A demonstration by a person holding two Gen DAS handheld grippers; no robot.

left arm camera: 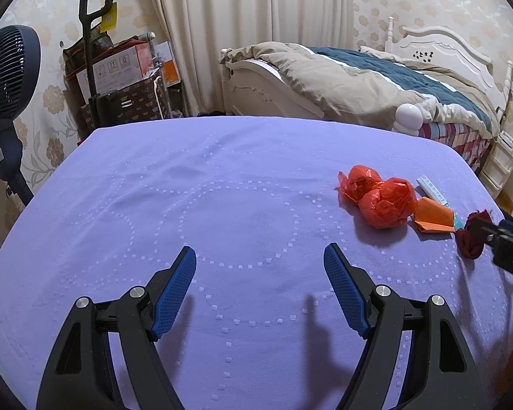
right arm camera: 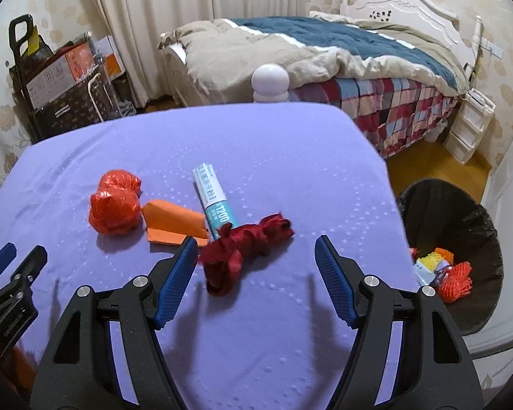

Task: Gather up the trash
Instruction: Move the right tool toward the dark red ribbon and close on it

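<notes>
Left wrist view
- Table: one, under a lilac cloth (left arm camera: 222,184).
- Red plastic bags: two crumpled balls (left arm camera: 379,198), touching each other, at the right of the cloth.
- Orange paper: one folded piece (left arm camera: 434,217), just right of the bags.
- White-and-teal box: one (left arm camera: 432,191), mostly hidden behind the orange paper.
- Dark red rag: one (left arm camera: 470,239), at the far right, partly covered by the right gripper's finger.
- Left gripper (left arm camera: 260,294): jaws well apart, nothing between the blue pads, held over bare cloth well left of the trash.

Right wrist view
- Red plastic bags: the same two (right arm camera: 116,203), left of centre.
- Orange paper: one (right arm camera: 174,223), just beside the bags.
- White-and-teal box: one (right arm camera: 212,198), its near end between the paper and the rag.
- Dark red rag: one (right arm camera: 242,251), crumpled, flat on the cloth.
- Right gripper (right arm camera: 254,280): jaws wide apart; the rag lies between the fingers, close to the left pad (right arm camera: 178,273); whether it touches cannot be told. Nothing gripped.
- Trash bin: one, black-lined (right arm camera: 468,212), on the floor beside the table's right edge.
- Bin contents: orange and yellow mesh pieces (right arm camera: 451,276); exact count cannot be told.
</notes>
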